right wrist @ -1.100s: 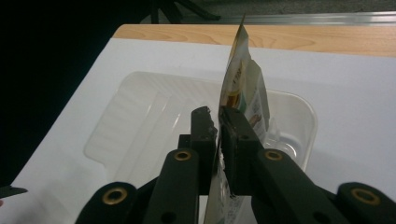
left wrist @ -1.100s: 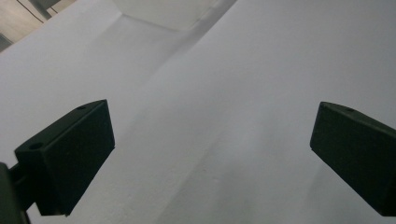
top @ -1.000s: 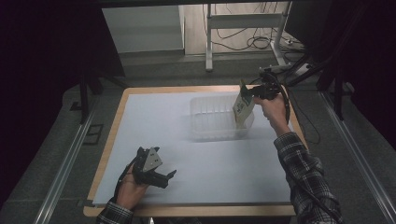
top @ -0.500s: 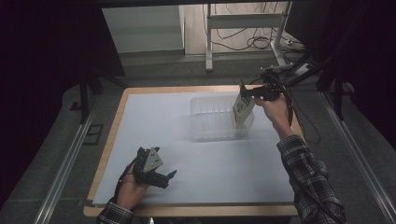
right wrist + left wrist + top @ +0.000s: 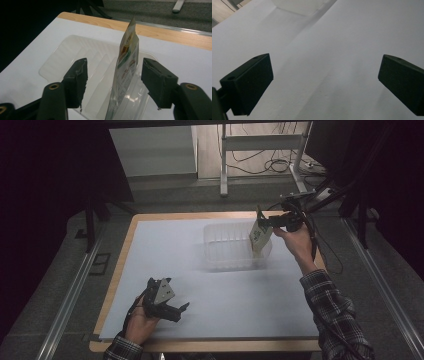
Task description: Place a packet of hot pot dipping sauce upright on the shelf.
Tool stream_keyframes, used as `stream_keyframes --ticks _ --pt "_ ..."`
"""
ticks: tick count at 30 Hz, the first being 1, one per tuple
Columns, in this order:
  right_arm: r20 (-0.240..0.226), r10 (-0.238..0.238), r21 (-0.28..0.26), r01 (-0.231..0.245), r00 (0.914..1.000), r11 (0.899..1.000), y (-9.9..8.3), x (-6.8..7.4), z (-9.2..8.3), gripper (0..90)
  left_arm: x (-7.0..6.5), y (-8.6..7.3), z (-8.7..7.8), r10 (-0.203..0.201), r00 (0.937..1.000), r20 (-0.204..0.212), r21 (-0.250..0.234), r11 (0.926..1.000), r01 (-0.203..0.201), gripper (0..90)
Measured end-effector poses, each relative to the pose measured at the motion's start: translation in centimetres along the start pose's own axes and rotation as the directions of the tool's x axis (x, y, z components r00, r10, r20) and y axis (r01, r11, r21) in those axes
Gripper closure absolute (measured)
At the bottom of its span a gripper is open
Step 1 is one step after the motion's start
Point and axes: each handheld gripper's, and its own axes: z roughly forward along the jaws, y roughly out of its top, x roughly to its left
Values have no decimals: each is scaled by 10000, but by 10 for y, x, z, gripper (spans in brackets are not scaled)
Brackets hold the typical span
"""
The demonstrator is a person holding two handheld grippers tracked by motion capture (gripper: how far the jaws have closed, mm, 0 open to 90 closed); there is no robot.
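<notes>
White sheet on wooden table. Right gripper parted around thin, floppy pouch, unclamped, over clear tray. Left gripper wide, empty. Best pinched at stiffer top seal.

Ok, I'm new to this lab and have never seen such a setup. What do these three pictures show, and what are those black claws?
No robot here: a person holds a hand-operated two-jaw gripper in each hand. One camera looks down from above; the other two ride on the grippers and look along their black jaws. A white sheet covers a wooden table. On it sits a clear ribbed plastic tray with a printed beige snack pouch standing in it. The right gripper has its jaws open on either side of the pouch, not pinching it. The left gripper is open and holds nothing, low over the sheet.
</notes>
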Motion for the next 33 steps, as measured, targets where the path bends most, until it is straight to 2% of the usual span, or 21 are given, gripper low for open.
stream_keyframes --ticks 7,17,25,33 --pt "331 -333 -76 336 9989 9994 -5 5 -2 283 1 0 -1 -118 9999 107 -84 9999 119 0" --pt "181 -1042 -189 1045 9944 9943 -18 13 -6 131 2 0 -3 -363 9988 320 -280 9989 372 0" --pt "251 -1340 -193 1345 9907 9907 -27 16 -9 94 5 0 -4 -633 9965 542 -428 9969 656 0" --pt "279 -1534 -210 1540 9878 9879 -37 18 -9 55 5 0 -4 -647 9963 563 -450 9967 673 0"
